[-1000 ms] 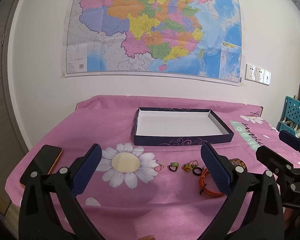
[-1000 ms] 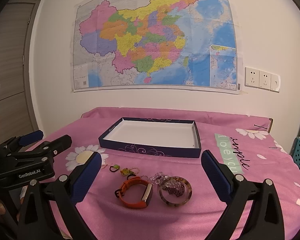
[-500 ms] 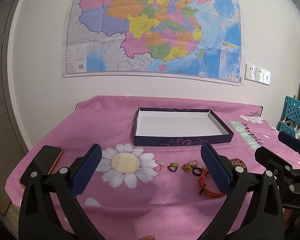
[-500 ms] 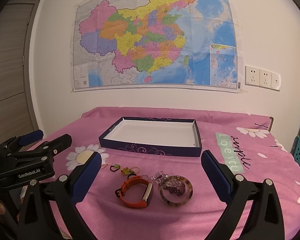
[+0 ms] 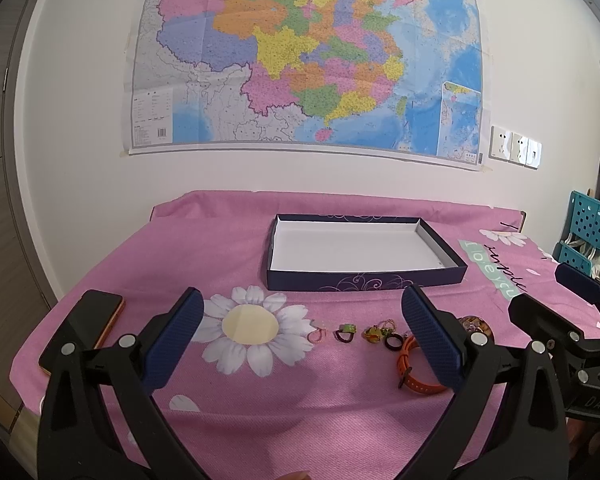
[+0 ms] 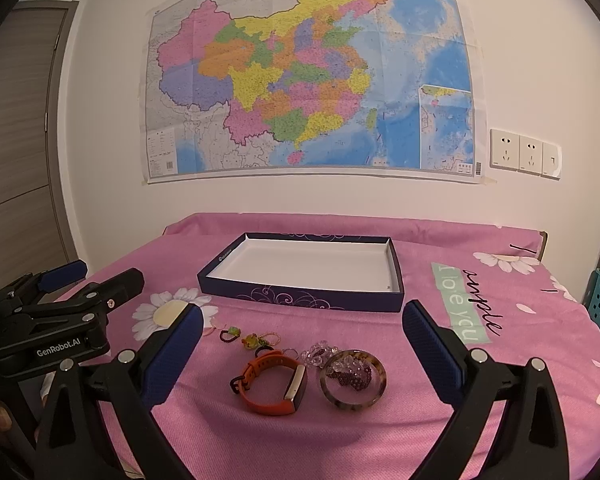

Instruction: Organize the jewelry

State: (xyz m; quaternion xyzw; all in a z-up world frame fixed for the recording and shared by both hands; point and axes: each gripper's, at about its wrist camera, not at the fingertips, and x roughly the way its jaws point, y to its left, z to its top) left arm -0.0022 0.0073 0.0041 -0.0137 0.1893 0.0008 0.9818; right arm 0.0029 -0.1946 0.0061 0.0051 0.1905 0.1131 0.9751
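A shallow dark-blue box (image 5: 364, 282) (image 6: 300, 296) with a white inside sits empty mid-table. In front of it lies a row of jewelry: a pink ring (image 5: 317, 336), a green ring (image 5: 345, 332) (image 6: 230, 334), a yellow-green piece (image 5: 374, 333) (image 6: 252, 341), an orange watch band (image 5: 414, 378) (image 6: 272, 384), clear beads (image 6: 320, 354) and a tortoiseshell bangle (image 6: 353, 380) with purple beads inside. My left gripper (image 5: 302, 340) is open and empty above the near edge. My right gripper (image 6: 302, 354) is open and empty, near the band and bangle.
The table wears a pink flowered cloth (image 5: 260, 408). A black phone (image 5: 82, 330) lies at its left edge. A teal basket (image 5: 592, 228) stands at the right. A map (image 5: 308, 56) hangs on the wall behind.
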